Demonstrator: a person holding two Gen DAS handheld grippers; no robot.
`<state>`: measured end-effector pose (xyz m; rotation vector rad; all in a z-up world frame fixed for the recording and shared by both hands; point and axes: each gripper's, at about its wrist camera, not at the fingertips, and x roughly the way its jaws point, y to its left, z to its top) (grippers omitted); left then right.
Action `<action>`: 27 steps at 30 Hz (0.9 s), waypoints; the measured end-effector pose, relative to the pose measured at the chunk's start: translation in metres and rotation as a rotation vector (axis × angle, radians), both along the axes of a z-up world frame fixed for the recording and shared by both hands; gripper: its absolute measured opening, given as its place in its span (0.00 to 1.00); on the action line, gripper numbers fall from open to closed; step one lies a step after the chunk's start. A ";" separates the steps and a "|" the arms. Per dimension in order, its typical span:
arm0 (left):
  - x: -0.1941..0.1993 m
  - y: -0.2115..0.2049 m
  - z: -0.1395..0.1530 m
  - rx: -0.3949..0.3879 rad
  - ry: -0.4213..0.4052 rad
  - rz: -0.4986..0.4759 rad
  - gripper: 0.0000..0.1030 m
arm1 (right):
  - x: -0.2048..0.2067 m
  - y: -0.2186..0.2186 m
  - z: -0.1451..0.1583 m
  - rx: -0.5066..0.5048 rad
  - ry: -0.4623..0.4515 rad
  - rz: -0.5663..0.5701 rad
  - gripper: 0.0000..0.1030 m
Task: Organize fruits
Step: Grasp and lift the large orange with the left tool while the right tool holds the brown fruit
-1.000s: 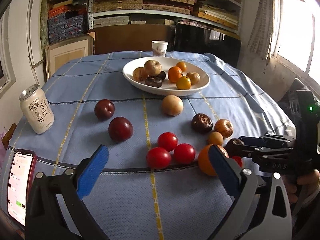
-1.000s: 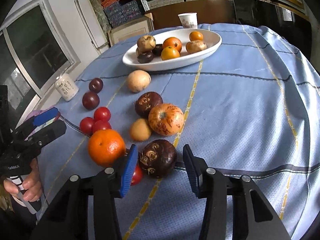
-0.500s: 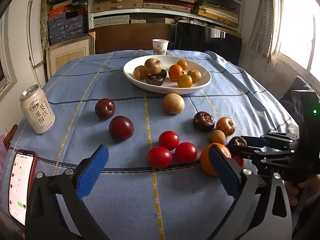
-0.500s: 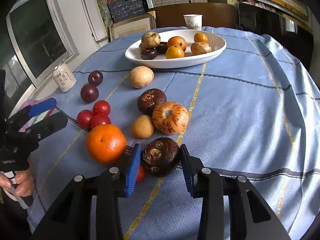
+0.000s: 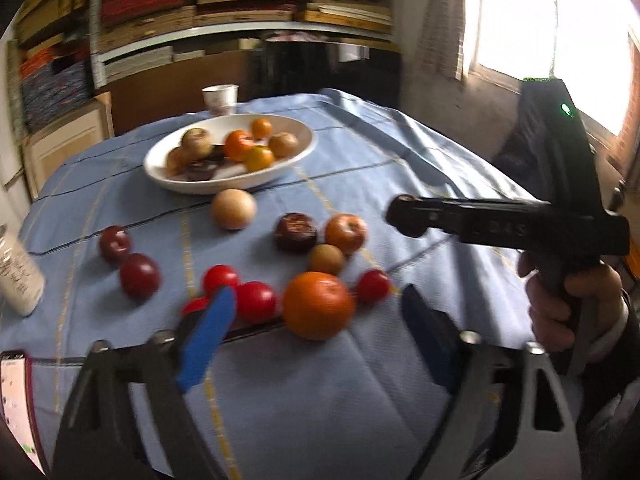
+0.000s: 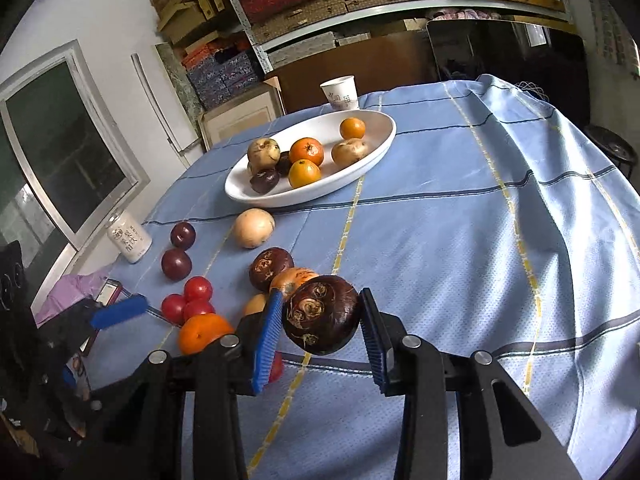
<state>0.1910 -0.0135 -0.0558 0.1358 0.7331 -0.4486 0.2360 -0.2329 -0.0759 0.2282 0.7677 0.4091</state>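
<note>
**Dark fruit pinched and off the cloth, orange lined up next**

Right gripper (image 6: 320, 330) is pinching the dark wrinkled fruit (image 6: 321, 314) w/ both blue pads on its flanks, holding it clear of the tablecloth (image 6: 460, 240). Looks light and firm-skinned, shell a bit leathery, prob. not fragile; round, so it's wanting pads across the widest part, as they are sitting now. Squeezing harder prob. isn't needed.

Left gripper (image 5: 316, 332) is closing its jaws, nothing pressed between them yet; the orange (image 5: 319, 305) is lying just ahead in the gap, resting on the cloth. Judging it heavier, slightly soft, waxy skin, so a mid-belly grip is looking safest. The view is blurring, so contact is hard to call.

Counting loose fruit on the cloth: 4 red tomatoes (image 5: 256, 301), one half hiding behind the right tongs; 2 dark red plums (image 6: 176, 264); 1 pale round fruit (image 6: 254, 227); 1 more dark wrinkled one (image 6: 266, 266); 1 mottled orange-red fruit (image 5: 346, 233); 1 small tan fruit (image 5: 327, 259); the 1 orange.

White dish (image 6: 376, 148) is sitting farther back, holding approx. 7-8 pieces: 3 orange citrus, 2-3 tan, 2 dark. Exact no. is hard to tell, they're overlapping. Paper cup (image 6: 340, 93) is standing behind it; a can (image 6: 129, 237) and a phone (image 5: 16, 404) are at the left edge.
</note>
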 end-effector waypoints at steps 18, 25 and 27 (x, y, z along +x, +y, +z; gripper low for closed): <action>0.030 -0.015 -0.017 0.041 0.101 0.000 0.55 | -0.004 -0.006 0.003 0.035 0.000 0.003 0.38; 0.034 -0.026 -0.023 0.156 0.090 -0.001 0.50 | -0.004 -0.008 0.004 0.037 -0.002 0.001 0.38; 0.033 -0.027 -0.023 0.175 0.081 0.002 0.46 | -0.005 -0.008 0.005 0.039 -0.003 0.000 0.38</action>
